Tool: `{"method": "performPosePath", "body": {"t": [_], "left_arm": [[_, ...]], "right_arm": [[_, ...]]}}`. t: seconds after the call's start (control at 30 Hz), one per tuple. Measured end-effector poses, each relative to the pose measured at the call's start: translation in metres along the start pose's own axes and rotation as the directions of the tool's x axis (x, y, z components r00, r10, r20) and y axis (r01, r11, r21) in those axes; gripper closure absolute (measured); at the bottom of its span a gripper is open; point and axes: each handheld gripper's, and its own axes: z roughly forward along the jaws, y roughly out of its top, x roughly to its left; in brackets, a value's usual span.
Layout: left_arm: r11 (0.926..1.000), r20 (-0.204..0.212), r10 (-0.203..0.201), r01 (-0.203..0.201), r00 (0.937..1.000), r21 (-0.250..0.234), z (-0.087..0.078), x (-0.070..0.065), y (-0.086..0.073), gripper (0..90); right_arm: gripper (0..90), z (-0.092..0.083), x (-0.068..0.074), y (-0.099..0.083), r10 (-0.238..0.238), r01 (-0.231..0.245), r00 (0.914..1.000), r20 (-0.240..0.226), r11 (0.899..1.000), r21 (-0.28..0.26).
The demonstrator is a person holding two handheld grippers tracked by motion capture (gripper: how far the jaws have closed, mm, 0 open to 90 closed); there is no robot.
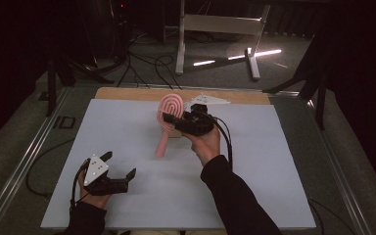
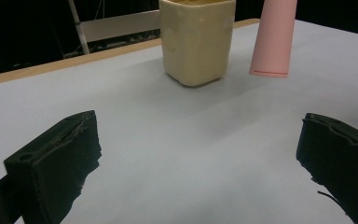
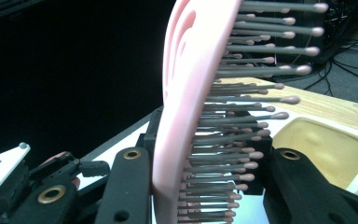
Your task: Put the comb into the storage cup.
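Dark surroundings frame a white tabletop [image 1: 127, 137]. High view: right gripper [image 1: 176, 122], near the far edge, lifts a pink hairbrush [image 1: 168, 117]; left gripper [image 1: 117, 169] rests near the near-left corner. Left gripper view: jaws spread, released, facing a cream cup [image 2: 196, 39]. Right gripper view: jaws clenched on the hairbrush [image 3: 186, 93] head, bristles rightward.

Cream cup [image 2: 197, 39] cut off at the top edge; mostly hidden behind right gripper [image 1: 176, 121] from above.
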Motion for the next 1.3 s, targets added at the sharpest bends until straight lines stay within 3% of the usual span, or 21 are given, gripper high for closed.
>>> {"method": "performPosePath", "body": {"t": [0.83,1.3], "left_arm": [[1.0,0.002,0.002,-0.002,1.0,0.005,0.001,0.0,-0.001,0.2],[0.9999,0.009,0.006,-0.006,0.9999,0.009,0.002,-0.003,-0.001,0.2]], "right_arm": [[64.0,0.008,-0.007,0.025,0.004,-0.004,0.9999,0.012,1.0,-0.029],[64.0,0.012,-0.014,0.038,-0.015,0.017,0.9984,0.055,0.999,-0.036]]}}
